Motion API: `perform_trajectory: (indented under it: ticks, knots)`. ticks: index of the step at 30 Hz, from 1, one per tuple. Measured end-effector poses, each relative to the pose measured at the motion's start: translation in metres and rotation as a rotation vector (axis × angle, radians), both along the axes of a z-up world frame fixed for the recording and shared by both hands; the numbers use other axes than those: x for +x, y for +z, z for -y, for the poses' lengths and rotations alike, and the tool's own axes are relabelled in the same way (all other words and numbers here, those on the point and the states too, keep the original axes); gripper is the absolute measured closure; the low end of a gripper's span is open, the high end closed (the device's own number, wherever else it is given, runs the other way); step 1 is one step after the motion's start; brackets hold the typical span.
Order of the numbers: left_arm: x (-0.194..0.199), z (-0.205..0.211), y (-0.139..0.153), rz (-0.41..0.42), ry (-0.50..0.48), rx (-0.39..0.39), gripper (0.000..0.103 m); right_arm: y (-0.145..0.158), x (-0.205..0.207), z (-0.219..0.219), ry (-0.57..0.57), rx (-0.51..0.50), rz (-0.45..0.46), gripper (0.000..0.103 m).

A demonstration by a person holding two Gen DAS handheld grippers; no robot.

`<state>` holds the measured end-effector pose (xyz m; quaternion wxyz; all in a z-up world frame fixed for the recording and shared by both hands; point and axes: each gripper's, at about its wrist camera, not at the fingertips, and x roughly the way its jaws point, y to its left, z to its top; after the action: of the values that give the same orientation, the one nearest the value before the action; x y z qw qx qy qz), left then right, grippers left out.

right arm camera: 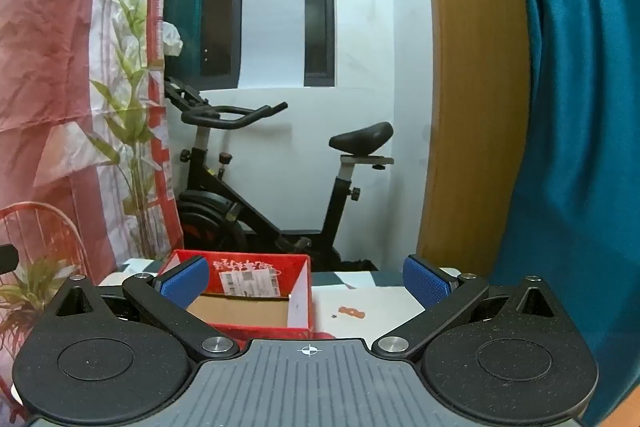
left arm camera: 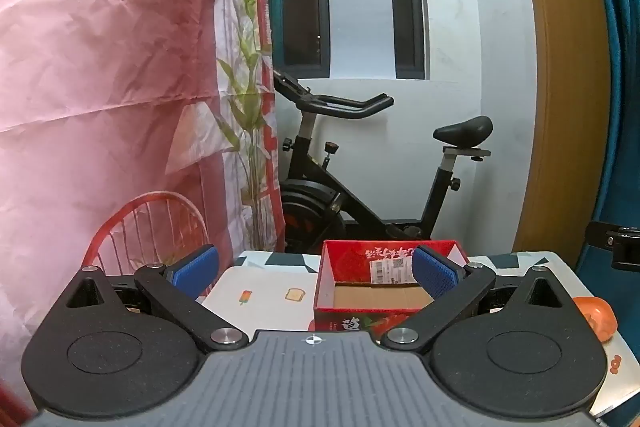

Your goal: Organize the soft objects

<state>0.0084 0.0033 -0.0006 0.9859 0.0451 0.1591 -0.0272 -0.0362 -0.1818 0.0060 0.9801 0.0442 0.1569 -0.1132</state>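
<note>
A red cardboard box (left arm camera: 360, 281) with a bare brown floor and a shipping label on its far wall stands open on the table (left arm camera: 260, 291). My left gripper (left arm camera: 316, 273) hovers before it, open wide, nothing between its blue pads (left arm camera: 434, 273). An orange soft object (left arm camera: 598, 315) lies on the table at the right edge of the left wrist view, partly hidden by the gripper body. In the right wrist view the same box (right arm camera: 256, 307) sits left of centre, and my right gripper (right arm camera: 306, 281) is open and empty above the table (right arm camera: 368, 301).
An exercise bike (left arm camera: 360, 179) stands behind the table. A red wire chair (left arm camera: 148, 227) and a pink printed cloth (left arm camera: 100, 87) are on the left. A wooden door frame (right arm camera: 476, 87) and a teal curtain (right arm camera: 580, 107) are on the right.
</note>
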Motion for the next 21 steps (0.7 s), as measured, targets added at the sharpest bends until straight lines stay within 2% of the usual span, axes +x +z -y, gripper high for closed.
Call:
perform_trajectory:
  ticks: [21]
  knots:
    - [-0.0001, 0.0006, -0.0015, -0.002, 0.014, -0.007, 0.000, -0.0027, 0.0037, -0.0034, -0.006, -0.007, -0.008, 0.000]
